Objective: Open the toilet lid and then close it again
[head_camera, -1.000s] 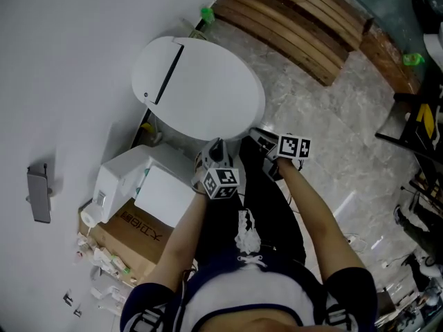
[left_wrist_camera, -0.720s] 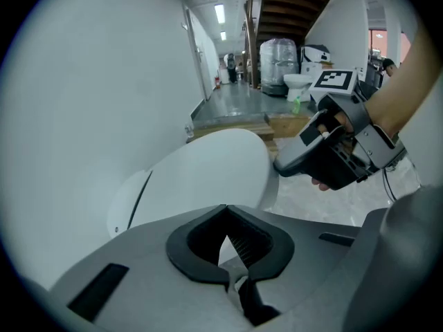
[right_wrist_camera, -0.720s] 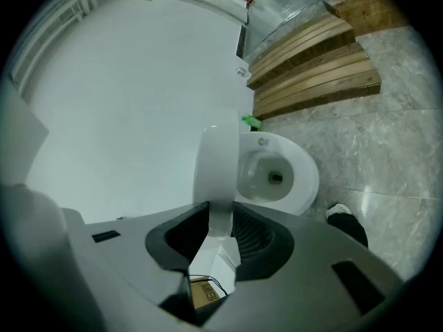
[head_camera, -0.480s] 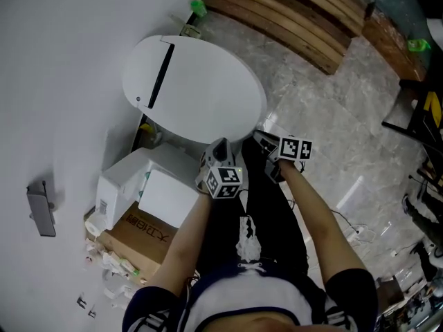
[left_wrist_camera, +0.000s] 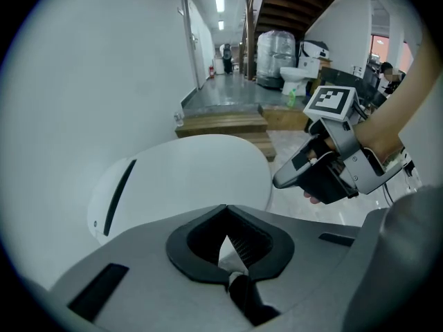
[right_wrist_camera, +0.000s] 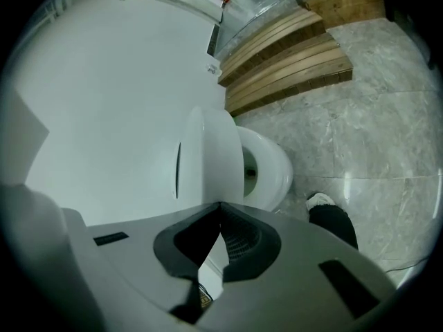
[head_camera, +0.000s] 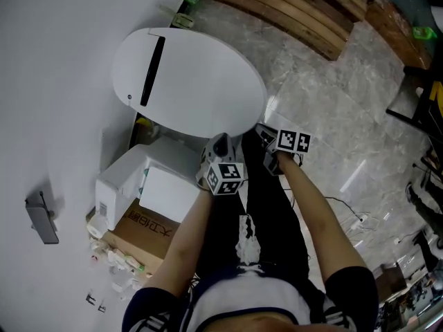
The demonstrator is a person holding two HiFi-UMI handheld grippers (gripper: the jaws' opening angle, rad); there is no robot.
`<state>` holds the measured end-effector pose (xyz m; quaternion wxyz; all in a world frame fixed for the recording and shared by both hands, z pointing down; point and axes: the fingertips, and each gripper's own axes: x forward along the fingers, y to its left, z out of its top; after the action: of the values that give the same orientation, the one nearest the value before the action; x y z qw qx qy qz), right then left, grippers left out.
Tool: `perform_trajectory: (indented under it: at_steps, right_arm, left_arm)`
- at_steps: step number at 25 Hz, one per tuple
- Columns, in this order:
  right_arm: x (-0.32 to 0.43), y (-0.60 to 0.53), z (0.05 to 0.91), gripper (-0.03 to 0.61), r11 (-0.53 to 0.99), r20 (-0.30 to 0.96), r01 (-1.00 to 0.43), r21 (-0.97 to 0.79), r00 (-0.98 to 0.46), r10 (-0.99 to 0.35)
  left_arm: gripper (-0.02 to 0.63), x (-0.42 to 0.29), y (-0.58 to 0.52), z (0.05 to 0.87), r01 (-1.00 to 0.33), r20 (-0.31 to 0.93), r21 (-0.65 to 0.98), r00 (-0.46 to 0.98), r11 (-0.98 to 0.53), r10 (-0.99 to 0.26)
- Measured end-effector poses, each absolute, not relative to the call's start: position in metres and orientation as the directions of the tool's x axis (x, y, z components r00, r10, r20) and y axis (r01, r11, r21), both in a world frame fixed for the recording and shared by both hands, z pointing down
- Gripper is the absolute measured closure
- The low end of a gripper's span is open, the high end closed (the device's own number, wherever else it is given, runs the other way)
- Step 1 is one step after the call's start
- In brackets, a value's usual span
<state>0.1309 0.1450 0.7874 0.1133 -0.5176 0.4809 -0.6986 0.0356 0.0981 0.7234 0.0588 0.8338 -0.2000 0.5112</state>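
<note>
- White plastic, the toilet lid (head_camera: 187,81) lies flat over the bowl (right_wrist_camera: 273,171). Its long axis runs from the dark slit (head_camera: 151,68) at the wall end to the rounded front, which points right in the head view.
- Both grippers sit at the lid's near long side, towards that front end, so the lid lies just ahead of each pair of jaws.
- At the rim, overlapping it in the head view, is the left gripper (head_camera: 219,144). Its jaws are pressed together with nothing between them. Whether it touches the lid I cannot tell.
- Just off the front curve is the right gripper (head_camera: 264,133). Its jaws have just closed, empty, and its own view looks at the lid's edge from the side.
- Lifting likely has to start at the front rim, farthest from the slit end, and the left gripper seems nearer that rim.
</note>
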Motion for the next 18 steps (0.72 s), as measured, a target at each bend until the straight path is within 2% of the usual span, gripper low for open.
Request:
perform_trajectory:
  at_steps: [18]
  right_arm:
    - [0.136, 0.154, 0.857, 0.572, -0.605, 0.706, -0.372, -0.704, -0.457, -0.541]
  left_arm:
    - [0.606, 0.037, 0.096, 0.748, -0.459, 0.893, -0.054, 0.375, -0.887, -0.248]
